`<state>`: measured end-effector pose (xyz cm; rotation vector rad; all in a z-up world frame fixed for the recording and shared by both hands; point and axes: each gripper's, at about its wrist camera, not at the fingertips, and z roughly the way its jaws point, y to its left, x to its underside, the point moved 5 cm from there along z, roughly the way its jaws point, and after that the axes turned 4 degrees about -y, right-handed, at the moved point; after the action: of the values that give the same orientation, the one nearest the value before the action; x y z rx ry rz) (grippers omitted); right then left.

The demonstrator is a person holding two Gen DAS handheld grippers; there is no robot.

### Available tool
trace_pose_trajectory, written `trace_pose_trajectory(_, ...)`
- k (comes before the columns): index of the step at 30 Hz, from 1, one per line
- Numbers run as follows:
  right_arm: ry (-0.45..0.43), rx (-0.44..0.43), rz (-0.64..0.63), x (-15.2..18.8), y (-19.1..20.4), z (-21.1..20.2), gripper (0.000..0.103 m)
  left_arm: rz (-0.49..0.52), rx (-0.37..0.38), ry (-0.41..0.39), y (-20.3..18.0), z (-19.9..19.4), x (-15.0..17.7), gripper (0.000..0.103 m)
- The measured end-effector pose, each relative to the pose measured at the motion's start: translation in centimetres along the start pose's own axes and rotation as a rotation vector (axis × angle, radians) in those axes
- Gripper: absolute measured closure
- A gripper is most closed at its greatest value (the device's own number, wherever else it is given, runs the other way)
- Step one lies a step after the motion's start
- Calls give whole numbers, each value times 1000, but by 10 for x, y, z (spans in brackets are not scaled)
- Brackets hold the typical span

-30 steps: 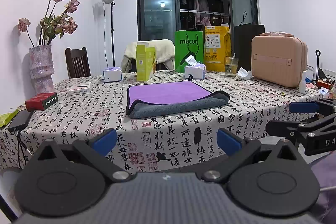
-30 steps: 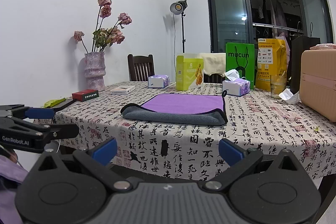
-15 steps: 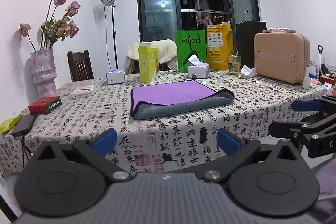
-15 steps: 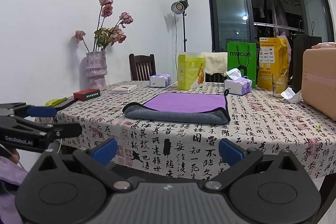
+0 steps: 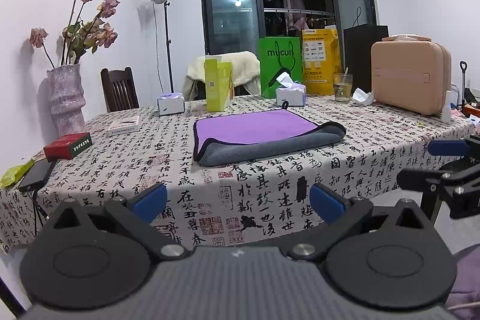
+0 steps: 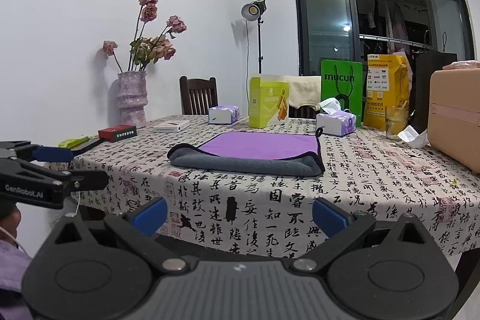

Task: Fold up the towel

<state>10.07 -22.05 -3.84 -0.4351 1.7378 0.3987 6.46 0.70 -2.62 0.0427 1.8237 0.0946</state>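
towel [image 5: 264,140] lies folded over on the calligraphy tablecloth [image 5: 270,188], purple face up, grey fold toward the near edge. judged next: pinch both near corners together, lift evenly. left gripper [image 5: 238,201] and right gripper [image 6: 240,213] both wide, empty, level, below the table edge.

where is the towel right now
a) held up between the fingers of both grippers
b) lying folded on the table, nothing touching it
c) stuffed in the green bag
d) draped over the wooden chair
b: the towel lies folded on the table, purple side up with its grey side showing along the near fold, while the left gripper and right gripper are both open short of the table edge.
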Motion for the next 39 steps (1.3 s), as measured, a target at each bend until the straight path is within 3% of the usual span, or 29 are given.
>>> trace_pose_trajectory(22, 24, 85, 58, -2, -54, 39, 0, -2, 4, 84, 1, 59, -2, 0)
trace_pose_trajectory(39, 85, 81, 89, -16, -87, 116, 0, -20, 2, 163, 9, 141, -19, 0)
